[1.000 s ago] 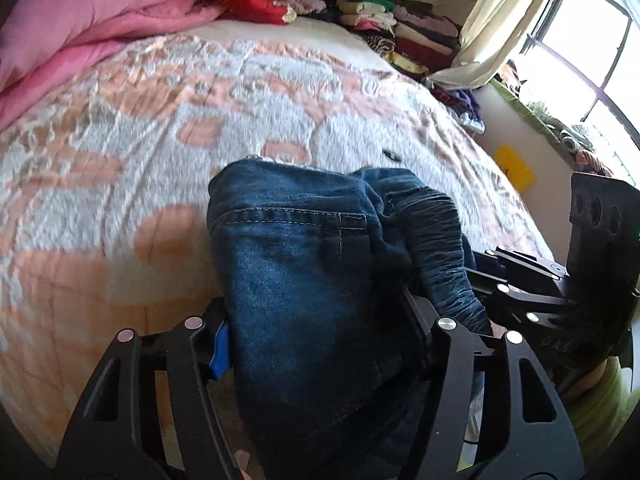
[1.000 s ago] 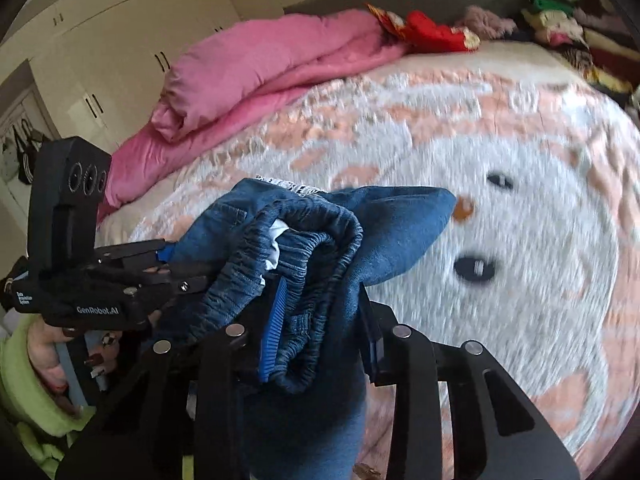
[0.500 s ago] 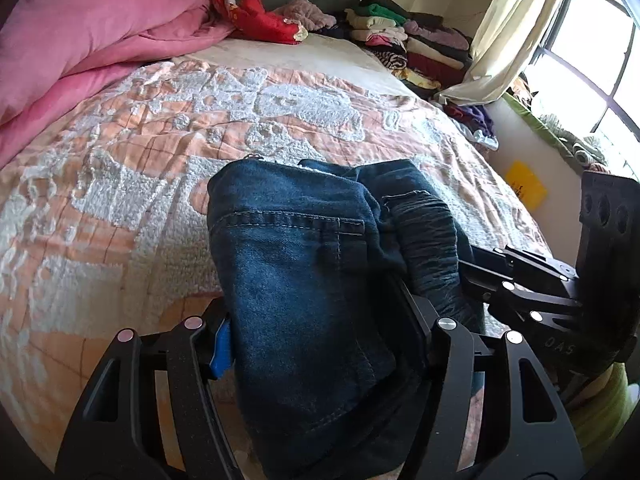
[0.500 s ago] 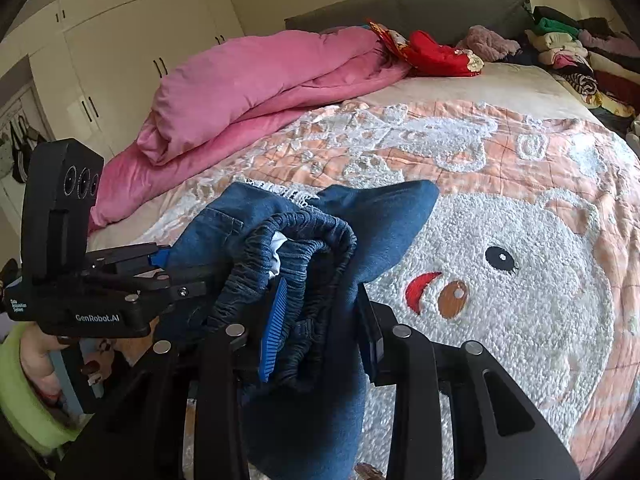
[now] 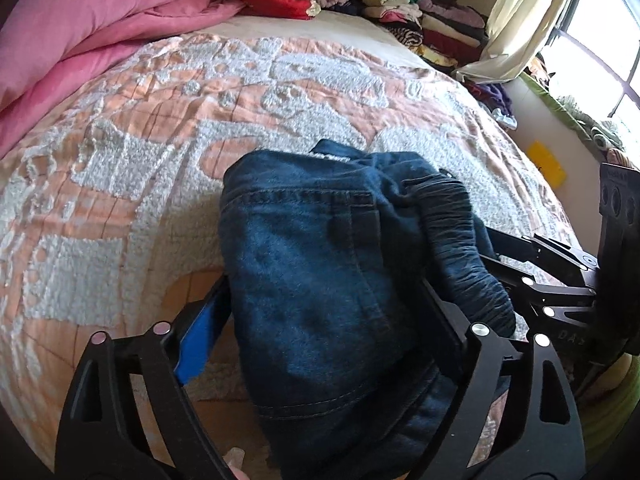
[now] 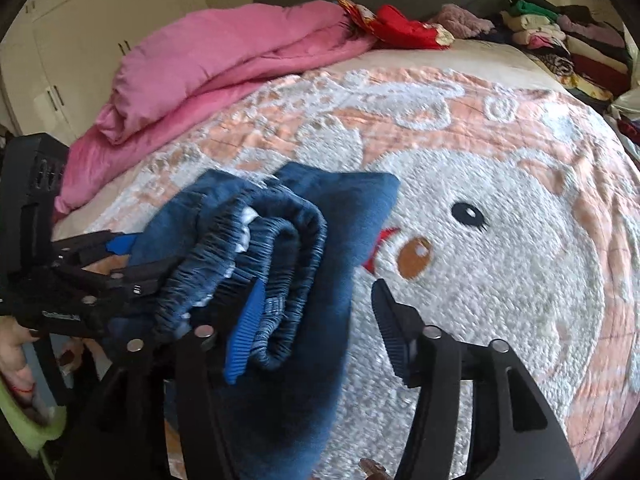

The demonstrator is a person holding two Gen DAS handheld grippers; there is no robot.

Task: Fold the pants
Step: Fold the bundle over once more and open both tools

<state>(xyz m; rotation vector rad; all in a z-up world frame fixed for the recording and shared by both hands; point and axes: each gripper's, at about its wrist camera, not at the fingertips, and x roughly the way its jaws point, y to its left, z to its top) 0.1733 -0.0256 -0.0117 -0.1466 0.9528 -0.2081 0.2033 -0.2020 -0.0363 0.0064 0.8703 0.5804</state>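
Right wrist view: folded denim jeans (image 6: 280, 280), soft, bulky; I favour gripping the elastic waistband; both tools opening around them.

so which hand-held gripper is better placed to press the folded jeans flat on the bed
Left, probably. The left hand-held gripper straddles the broad flat panel of the jeans, jaws opening. The right hand-held gripper, also opening, sits at the bunched elastic waistband edge.

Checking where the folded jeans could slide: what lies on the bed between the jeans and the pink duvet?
Only bare bedspread: in the right wrist view, nothing lies between the jeans and the pink duvet.
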